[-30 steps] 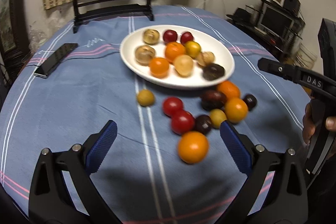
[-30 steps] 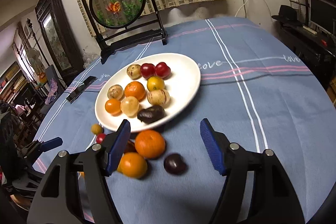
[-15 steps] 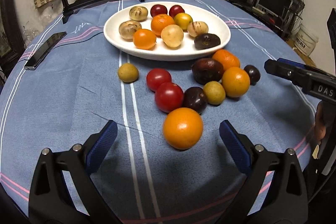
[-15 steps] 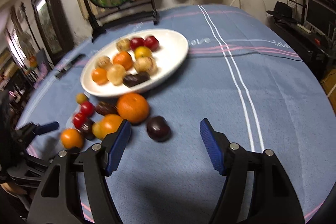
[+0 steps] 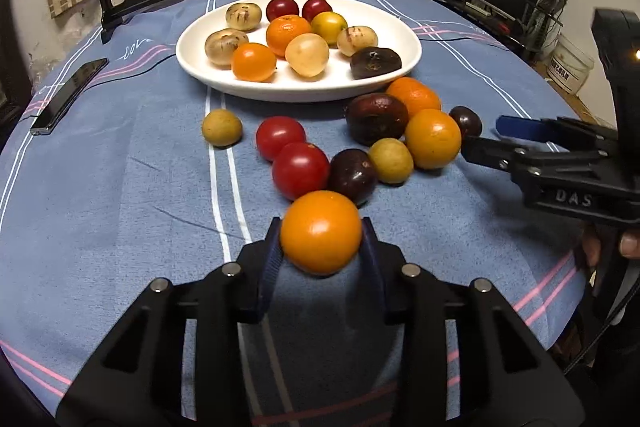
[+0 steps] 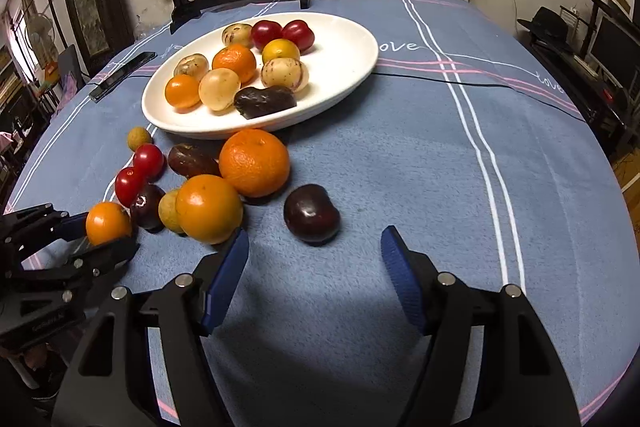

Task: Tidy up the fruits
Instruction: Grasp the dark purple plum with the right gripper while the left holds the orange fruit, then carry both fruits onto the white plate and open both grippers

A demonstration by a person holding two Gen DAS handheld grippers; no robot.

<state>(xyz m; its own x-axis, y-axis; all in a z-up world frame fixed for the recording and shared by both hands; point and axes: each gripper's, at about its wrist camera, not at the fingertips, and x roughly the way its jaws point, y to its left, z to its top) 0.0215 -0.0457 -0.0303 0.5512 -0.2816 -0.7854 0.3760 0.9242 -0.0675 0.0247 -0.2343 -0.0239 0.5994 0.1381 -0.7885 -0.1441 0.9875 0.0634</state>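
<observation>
left gripper point(image 5: 321, 239) has its blue fingers pinching the small orange fruit point(image 5: 320, 231) at the near end of the loose pile, close to the tabletop's near edge; whether it's off the cloth yet, can't tell. right gripper point(image 6: 314, 263) sits with fingers spread wide and nothing between them, lined up just short of the dark plum point(image 6: 311, 213), which lies a little apart from the pile. the white plate point(image 5: 400, 39), toward the far side of the table point(image 5: 120, 187), carries ten fruits already. by the look of it about half the job is done: ten more are off the plate, counting the pinched one, with tomatoes, oranges, yellow and dark fruits bunched just beside the plate's near rim.
</observation>
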